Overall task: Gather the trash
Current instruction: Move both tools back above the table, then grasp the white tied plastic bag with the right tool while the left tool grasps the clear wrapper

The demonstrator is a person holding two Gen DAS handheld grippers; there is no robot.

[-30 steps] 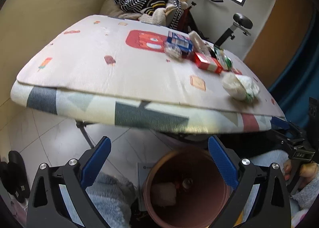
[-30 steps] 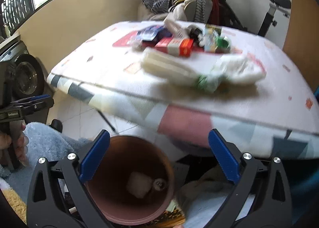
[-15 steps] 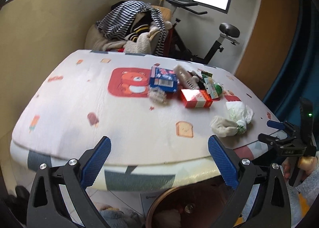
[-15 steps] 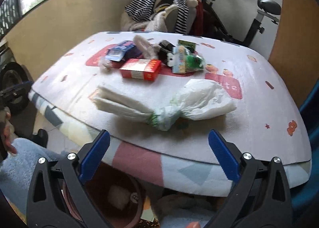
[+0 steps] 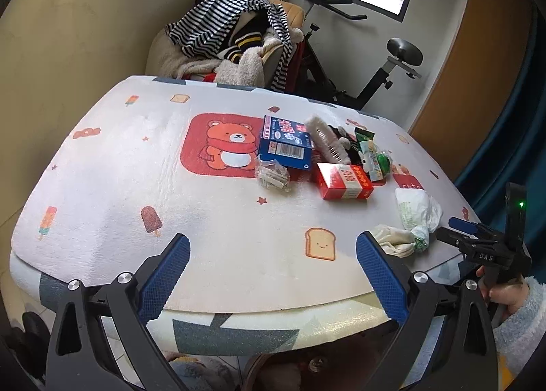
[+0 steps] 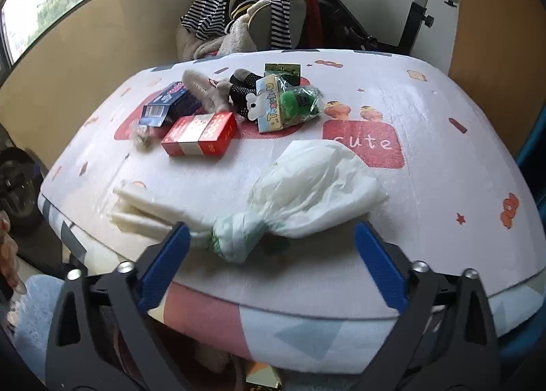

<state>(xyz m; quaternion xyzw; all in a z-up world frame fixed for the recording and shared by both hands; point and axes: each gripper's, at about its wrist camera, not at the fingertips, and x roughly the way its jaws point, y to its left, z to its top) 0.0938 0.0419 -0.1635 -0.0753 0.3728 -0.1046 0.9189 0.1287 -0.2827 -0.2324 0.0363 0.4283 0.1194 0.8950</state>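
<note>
Trash lies on a padded table [image 5: 136, 165] with cartoon prints. A knotted white plastic bag [image 6: 300, 186] lies near the front edge, just beyond my open, empty right gripper [image 6: 271, 261]; it also shows in the left wrist view [image 5: 413, 220]. Behind it are a red box [image 6: 201, 133] [image 5: 343, 181], a blue box [image 5: 285, 147] [image 6: 170, 104], a green snack packet [image 6: 286, 102] [image 5: 373, 158], a small clear wrapper [image 5: 273, 174] and dark socks [image 6: 242, 83]. My left gripper [image 5: 273, 275] is open and empty at the front edge. The right gripper shows there too [image 5: 460, 232].
A brown bin rim [image 5: 273, 367] peeks out under the table's front edge. A chair piled with striped clothes [image 5: 235, 36] and an exercise bike [image 5: 375, 63] stand behind the table. A blue curtain [image 5: 505, 138] hangs at the right.
Both grippers rose from above the brown bin under the table to table height and now face the trash on top. Both stayed open and empty.
</note>
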